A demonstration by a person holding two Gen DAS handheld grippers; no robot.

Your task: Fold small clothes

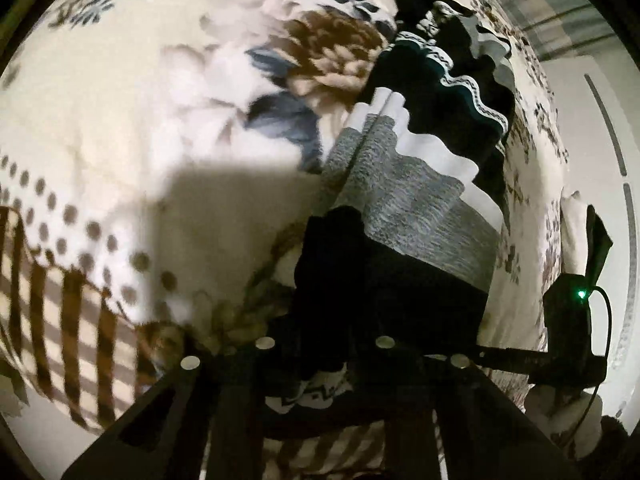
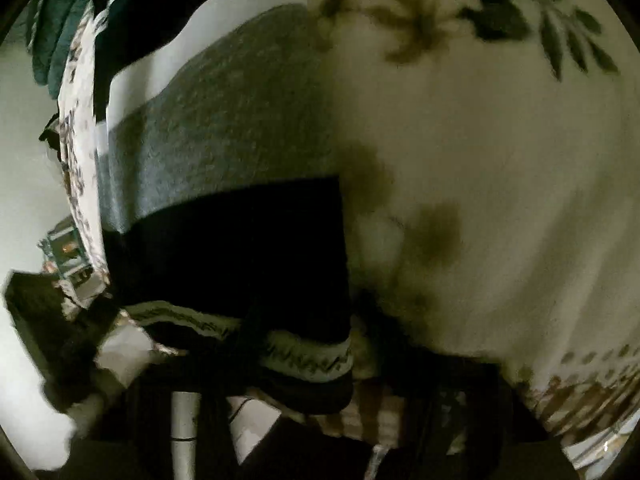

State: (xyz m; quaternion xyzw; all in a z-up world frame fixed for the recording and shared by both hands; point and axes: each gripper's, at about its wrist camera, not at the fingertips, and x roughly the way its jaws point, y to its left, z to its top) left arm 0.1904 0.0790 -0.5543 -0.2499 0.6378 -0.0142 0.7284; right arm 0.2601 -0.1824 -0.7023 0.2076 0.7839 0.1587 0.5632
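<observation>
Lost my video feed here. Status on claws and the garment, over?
Both claws shut on the striped garment at its near black edge. It hangs onto the floral blanket, gray and white bands above. Dark clothes piled behind; nothing blocking.

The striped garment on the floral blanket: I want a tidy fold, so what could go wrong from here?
1. The striped garment already lies wavy at its white band; dragging it could deepen the wrinkles.
2. The right wrist view is dark and blurred, so the grip on the hem is hard to confirm.
3. The floral blanket is soft; its pile may get pinched too.
</observation>
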